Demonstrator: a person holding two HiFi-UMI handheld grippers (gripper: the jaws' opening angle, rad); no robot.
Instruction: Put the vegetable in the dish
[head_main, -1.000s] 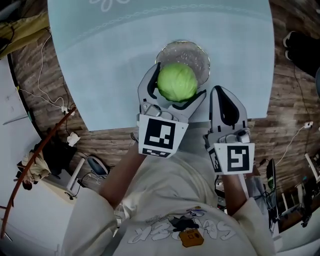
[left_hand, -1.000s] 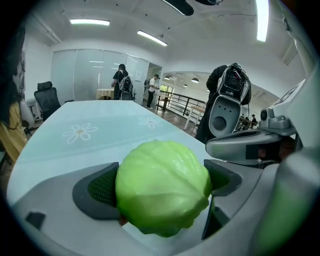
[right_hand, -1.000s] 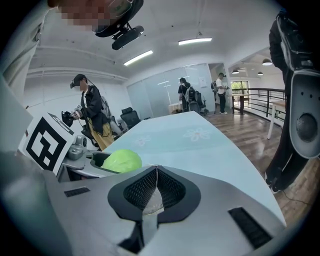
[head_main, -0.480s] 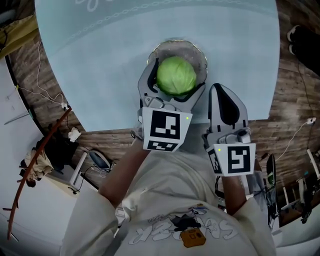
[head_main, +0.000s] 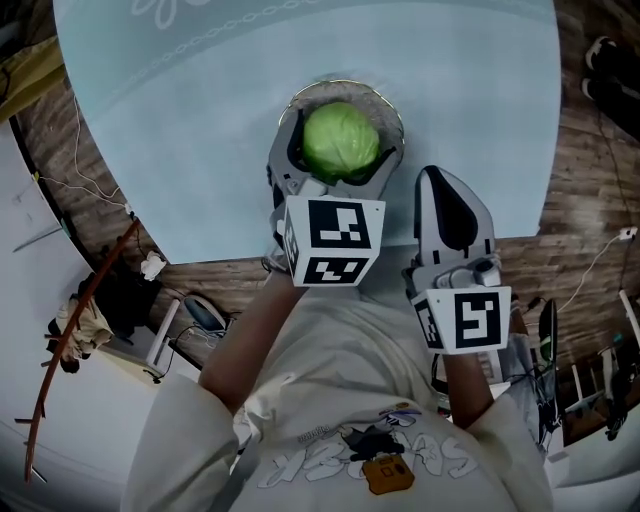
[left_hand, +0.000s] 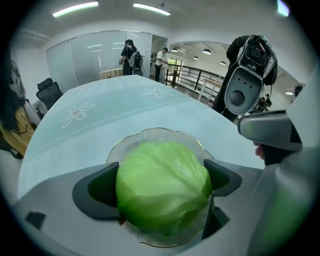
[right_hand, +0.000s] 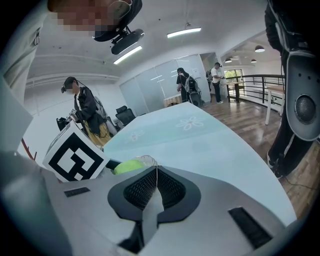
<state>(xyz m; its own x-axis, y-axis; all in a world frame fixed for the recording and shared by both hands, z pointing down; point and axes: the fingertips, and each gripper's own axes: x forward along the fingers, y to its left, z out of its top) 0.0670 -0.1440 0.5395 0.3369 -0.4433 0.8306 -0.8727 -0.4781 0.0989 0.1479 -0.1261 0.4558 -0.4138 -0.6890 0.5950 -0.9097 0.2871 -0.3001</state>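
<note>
A round green cabbage (head_main: 340, 141) (left_hand: 162, 185) sits between the jaws of my left gripper (head_main: 338, 140) (left_hand: 161, 182), which is shut on it. The cabbage is right over the clear glass dish (head_main: 385, 104) (left_hand: 155, 135) on the pale blue table; I cannot tell whether it touches the dish. My right gripper (head_main: 455, 200) (right_hand: 156, 170) is shut and empty, held low near the table's front edge, to the right of the dish. In the right gripper view the cabbage (right_hand: 127, 165) peeks out beside the left gripper's marker cube (right_hand: 75, 157).
The round table (head_main: 200, 120) has a pale blue cloth with flower prints. Cables and clutter lie on the wooden floor (head_main: 90, 230) to the left. A humanoid robot (left_hand: 247, 75) stands beyond the table's right side, and people stand far off.
My left gripper has carried the cabbage forward, from the dish's near rim to over the dish's middle. The right gripper has stayed in place.
</note>
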